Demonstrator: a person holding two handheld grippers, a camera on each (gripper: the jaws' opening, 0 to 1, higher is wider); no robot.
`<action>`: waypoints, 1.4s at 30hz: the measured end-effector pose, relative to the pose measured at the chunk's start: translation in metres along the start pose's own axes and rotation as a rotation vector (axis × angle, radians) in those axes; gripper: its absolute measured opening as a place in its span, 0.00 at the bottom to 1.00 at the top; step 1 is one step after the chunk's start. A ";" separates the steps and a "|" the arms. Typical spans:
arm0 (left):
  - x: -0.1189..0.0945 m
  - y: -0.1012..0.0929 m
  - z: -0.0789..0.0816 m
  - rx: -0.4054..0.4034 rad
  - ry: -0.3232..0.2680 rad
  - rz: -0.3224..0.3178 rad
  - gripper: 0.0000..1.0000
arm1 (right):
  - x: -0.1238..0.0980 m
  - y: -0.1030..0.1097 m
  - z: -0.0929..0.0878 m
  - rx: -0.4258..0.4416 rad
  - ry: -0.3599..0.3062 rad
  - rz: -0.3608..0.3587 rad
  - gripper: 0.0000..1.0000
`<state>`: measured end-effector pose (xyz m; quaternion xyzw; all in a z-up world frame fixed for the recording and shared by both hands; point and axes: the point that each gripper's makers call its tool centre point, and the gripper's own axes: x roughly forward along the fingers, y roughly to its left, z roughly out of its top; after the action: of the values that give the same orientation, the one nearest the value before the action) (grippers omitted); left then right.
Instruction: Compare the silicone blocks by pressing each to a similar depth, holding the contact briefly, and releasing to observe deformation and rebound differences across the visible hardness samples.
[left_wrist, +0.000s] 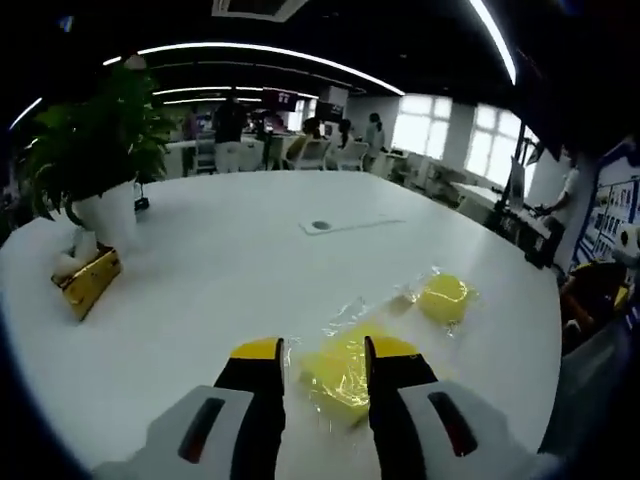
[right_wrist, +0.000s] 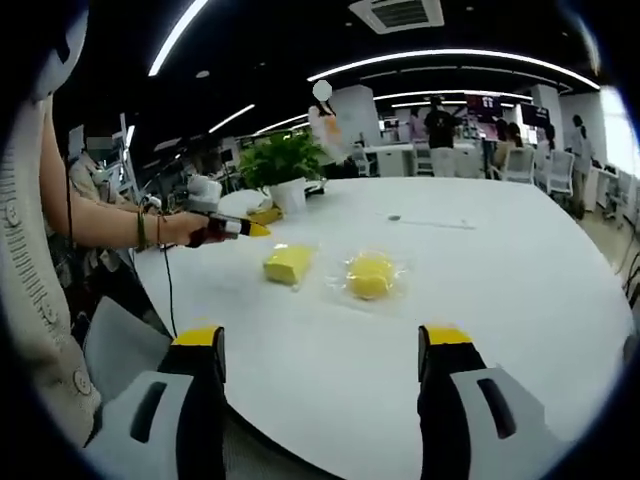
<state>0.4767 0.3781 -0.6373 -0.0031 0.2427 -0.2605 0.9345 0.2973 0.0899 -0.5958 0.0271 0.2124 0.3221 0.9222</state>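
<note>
On the white table (left_wrist: 230, 250) lies a square yellow silicone block (left_wrist: 335, 382) in clear wrap. It sits just ahead of my left gripper (left_wrist: 324, 348), whose yellow-tipped jaws stand open on either side of it. A round yellow block (left_wrist: 443, 297), also wrapped, rests further right. From the right gripper view the square block (right_wrist: 288, 264) and the round block (right_wrist: 371, 274) lie side by side. The left gripper (right_wrist: 250, 229), held in a person's hand, hangs slightly left of the square block without touching it. My right gripper (right_wrist: 322, 340) is wide open near the table edge and holds nothing.
A potted plant (left_wrist: 100, 150) in a white pot and a gold box (left_wrist: 88, 282) stand at the table's left side. A small round port (left_wrist: 320, 226) sits mid-table. A person's arm (right_wrist: 100, 225) reaches in from the left. Chairs and people are far behind.
</note>
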 end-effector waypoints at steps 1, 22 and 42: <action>-0.005 -0.005 0.002 0.021 -0.003 -0.005 0.34 | 0.001 0.000 0.002 -0.009 -0.003 0.005 0.73; -0.093 -0.096 0.017 0.031 -0.151 -0.018 0.54 | 0.000 0.000 0.021 -0.046 -0.082 0.082 0.78; -0.112 -0.127 -0.001 -0.242 -0.201 -0.047 0.80 | -0.001 -0.024 0.010 -0.007 -0.077 0.072 0.79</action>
<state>0.3307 0.3229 -0.5706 -0.1471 0.1776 -0.2496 0.9405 0.3144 0.0714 -0.5907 0.0439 0.1747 0.3544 0.9176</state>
